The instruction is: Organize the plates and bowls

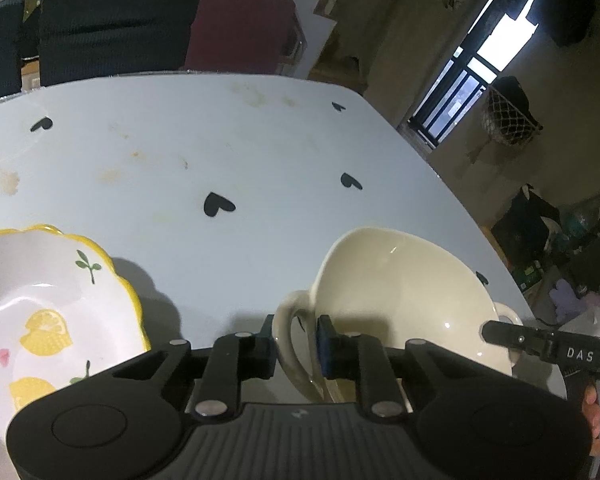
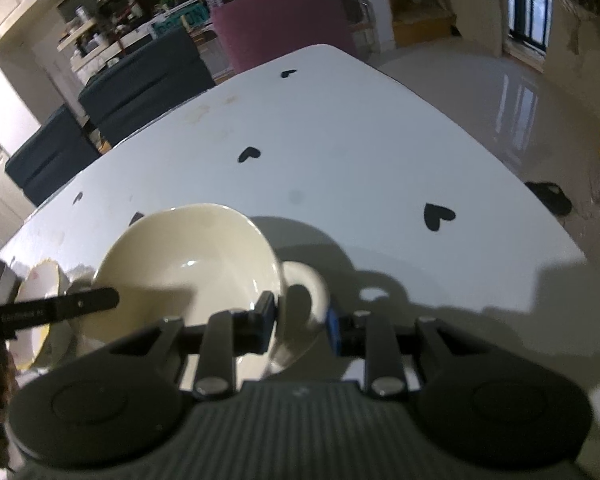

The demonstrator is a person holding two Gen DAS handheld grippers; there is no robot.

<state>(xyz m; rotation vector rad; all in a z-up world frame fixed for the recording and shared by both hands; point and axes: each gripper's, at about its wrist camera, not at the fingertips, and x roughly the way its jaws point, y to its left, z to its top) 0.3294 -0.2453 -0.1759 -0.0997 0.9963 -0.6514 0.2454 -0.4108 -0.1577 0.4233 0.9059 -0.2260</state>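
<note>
**Two-Handled Bowl Pinched at Both Ears**

Cream glazed ceramic bowl with two loop handles (image 1: 400, 292), sitting on the white tabletop printed with black hearts (image 1: 228, 148), near its front right corner. Left gripper (image 1: 294, 336) clenched on the bowl's left handle, pads pressing the loop from either side. Right gripper (image 2: 300, 316) likewise clamped on the opposite handle, seen from the right wrist view as a rounded cream ear between black and blue pads. Just beside the bowl, to its left: scalloped white ceramic plate with yellow rim and lemon print (image 1: 40, 312), apart from it, not touching.

Risks from here, as judgement only:

- Uneven lift, one hand rising ahead of the other: bowl tilting, a smooth glazed handle sliding out of narrow pads.
- Hands pulled apart or twisted against each other: strain on the loops, possible crack.
- Sideways carry kept too low: bowl base striking the plate's wavy rim, chipping either piece.
- Proximity to table edge: any slip likely ending on the floor.
</note>
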